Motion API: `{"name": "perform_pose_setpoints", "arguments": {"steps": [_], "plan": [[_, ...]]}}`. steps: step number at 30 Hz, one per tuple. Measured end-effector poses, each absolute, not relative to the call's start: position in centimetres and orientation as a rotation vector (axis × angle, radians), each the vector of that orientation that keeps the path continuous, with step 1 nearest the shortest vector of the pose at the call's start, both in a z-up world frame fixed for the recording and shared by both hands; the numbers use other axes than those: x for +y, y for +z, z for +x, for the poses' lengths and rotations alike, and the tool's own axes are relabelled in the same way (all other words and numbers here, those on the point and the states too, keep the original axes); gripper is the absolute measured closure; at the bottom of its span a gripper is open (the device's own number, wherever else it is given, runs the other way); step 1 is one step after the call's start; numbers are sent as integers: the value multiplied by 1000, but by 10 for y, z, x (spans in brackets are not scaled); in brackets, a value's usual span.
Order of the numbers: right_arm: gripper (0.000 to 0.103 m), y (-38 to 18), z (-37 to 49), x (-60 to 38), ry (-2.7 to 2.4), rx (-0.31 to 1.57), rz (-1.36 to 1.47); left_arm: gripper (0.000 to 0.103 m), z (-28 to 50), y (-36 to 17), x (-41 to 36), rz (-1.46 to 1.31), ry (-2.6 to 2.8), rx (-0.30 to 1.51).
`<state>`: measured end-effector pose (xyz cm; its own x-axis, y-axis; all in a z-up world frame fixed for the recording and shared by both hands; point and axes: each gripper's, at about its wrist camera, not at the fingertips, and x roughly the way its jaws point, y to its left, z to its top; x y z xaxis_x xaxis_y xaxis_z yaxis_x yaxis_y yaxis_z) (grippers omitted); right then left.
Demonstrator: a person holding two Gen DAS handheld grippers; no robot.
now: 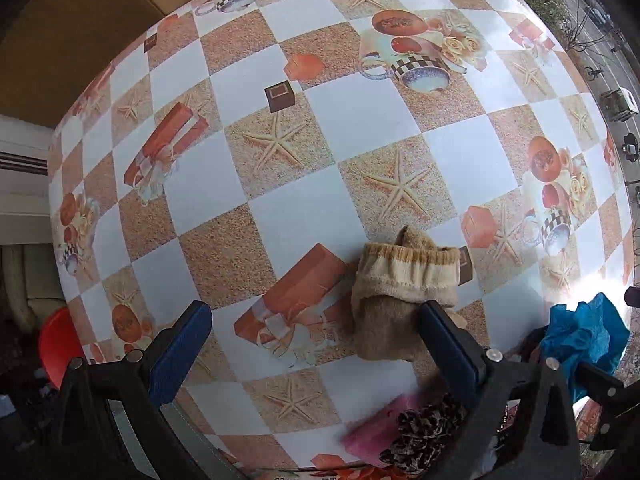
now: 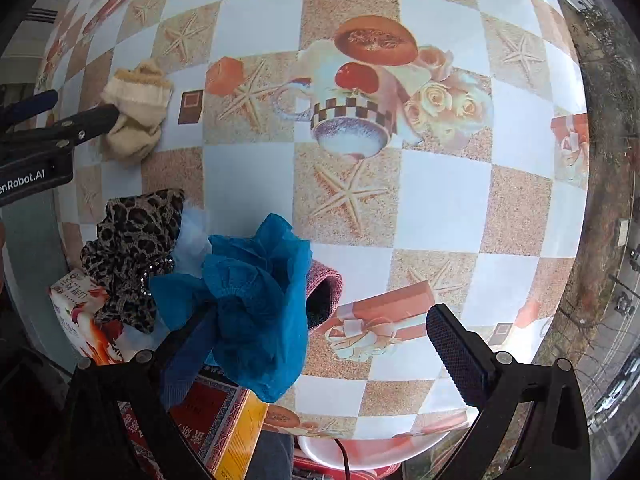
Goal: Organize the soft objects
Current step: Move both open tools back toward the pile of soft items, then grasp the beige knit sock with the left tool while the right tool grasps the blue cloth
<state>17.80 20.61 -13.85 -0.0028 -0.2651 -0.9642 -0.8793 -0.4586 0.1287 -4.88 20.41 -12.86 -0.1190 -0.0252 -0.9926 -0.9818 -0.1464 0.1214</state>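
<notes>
A beige sock [image 1: 400, 292] lies crumpled on the checked tablecloth [image 1: 280, 208]. My left gripper [image 1: 314, 340] is open, its right finger [image 1: 448, 340] touching the sock's near edge. In the right wrist view the same sock [image 2: 136, 112] sits far left, with the left gripper [image 2: 76, 110] against it. My right gripper [image 2: 320, 352] is open; a blue crinkled cloth [image 2: 256, 300] rests against and over its left finger [image 2: 188, 360]. A leopard-print fabric piece [image 2: 136, 248] lies to the cloth's left, and a maroon knitted item [image 2: 324, 292] shows behind the cloth.
A tissue packet [image 2: 80, 320] and a red and yellow box [image 2: 216, 420] sit at the table's near edge. A pink item [image 1: 376, 428] lies beside the leopard fabric [image 1: 428, 432]. A red stool [image 1: 60, 344] stands off the table's left edge.
</notes>
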Motion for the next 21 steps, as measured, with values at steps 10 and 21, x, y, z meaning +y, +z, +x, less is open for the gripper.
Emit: {"name": "perform_pose_setpoints", "arguments": {"steps": [10,21], "plan": [[0,-110,269,247,1437,1470,-1260,0,-63,-107,189,-1381,1349,1038],[0,-149,196,274,1524,1291,-1336,0,-30,-151,198,-1456,1385,1109]]}}
